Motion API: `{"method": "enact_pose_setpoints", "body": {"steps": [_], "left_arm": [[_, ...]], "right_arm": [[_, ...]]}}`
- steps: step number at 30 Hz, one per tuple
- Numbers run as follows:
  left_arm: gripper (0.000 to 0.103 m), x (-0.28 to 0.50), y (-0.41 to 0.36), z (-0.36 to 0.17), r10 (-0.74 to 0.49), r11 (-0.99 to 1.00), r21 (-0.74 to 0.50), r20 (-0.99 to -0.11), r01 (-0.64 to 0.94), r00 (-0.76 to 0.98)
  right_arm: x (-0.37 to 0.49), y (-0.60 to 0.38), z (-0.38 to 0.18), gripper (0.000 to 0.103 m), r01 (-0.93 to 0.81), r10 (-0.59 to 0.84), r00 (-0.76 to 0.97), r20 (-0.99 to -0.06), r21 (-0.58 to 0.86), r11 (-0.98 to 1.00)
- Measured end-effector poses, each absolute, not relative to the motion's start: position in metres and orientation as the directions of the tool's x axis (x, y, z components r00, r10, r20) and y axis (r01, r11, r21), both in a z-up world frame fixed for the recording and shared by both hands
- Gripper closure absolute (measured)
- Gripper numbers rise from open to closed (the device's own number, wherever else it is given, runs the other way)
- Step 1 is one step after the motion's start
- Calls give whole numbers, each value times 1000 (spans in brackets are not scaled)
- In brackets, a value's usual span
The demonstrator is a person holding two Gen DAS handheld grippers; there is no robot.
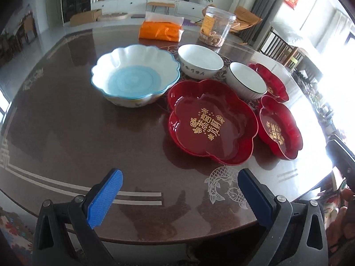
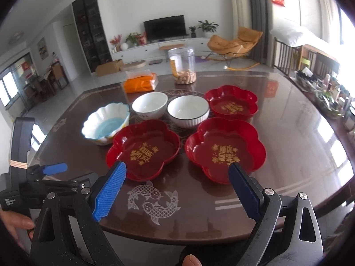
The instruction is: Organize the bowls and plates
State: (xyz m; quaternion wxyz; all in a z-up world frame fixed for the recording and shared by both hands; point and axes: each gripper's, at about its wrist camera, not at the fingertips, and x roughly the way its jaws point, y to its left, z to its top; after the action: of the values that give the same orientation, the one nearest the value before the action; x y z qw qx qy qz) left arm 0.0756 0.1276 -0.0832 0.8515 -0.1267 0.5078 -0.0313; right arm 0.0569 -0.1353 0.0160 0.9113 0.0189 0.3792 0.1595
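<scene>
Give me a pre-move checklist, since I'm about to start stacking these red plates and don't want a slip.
1. Left gripper open, empty: ok.
2. Right gripper open, empty: ok.
3. Three red plates empty: near-left plate, near-right plate, far plate: ok.
4. Three bowls empty: scalloped bowl, plain white bowl, ribbed bowl: ok.
5. Near plates clear of each other: ok.
6. Ribbed bowl clear of plate rims: cannot tell.
</scene>
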Motion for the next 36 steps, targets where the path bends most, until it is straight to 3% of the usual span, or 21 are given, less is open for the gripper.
{"method": "enact_pose_setpoints", "body": {"steps": [5,10,19,21,23,29,31,36], "left_arm": [[1,115,140,-103,-238,938,-327,-848,-114,473],[2,147,136,-132,-243,934,-327,-878,-145,413],[28,158,141,-159,-223,934,-308,-898,-181,380],[40,160,138,-159,-210,942,-290,-903,-171,376],[47,160,134,-159,-189,952,-262,-910,-160,368],[82,158,128,-160,-156,965,-219,-921,-142,357],[87,157,127,-159,-179,962,-237,-919,-132,350],[87,153,128,-148,-172,960,-241,-909,-140,381]], "right_arm": [[136,-90,-21,9,-522,444,451,-774,175,835],[189,-59,-77,11,-605,381,294,-877,138,784],[216,-45,-100,11,-646,297,301,-906,36,763],[217,-42,-103,12,-648,288,301,-909,27,761],[218,-40,-109,18,-646,278,290,-916,27,763],[229,-53,-110,80,-566,250,304,-919,36,824],[233,-62,-109,83,-540,304,256,-917,125,832],[218,-63,-95,87,-537,329,277,-903,139,832]]}}
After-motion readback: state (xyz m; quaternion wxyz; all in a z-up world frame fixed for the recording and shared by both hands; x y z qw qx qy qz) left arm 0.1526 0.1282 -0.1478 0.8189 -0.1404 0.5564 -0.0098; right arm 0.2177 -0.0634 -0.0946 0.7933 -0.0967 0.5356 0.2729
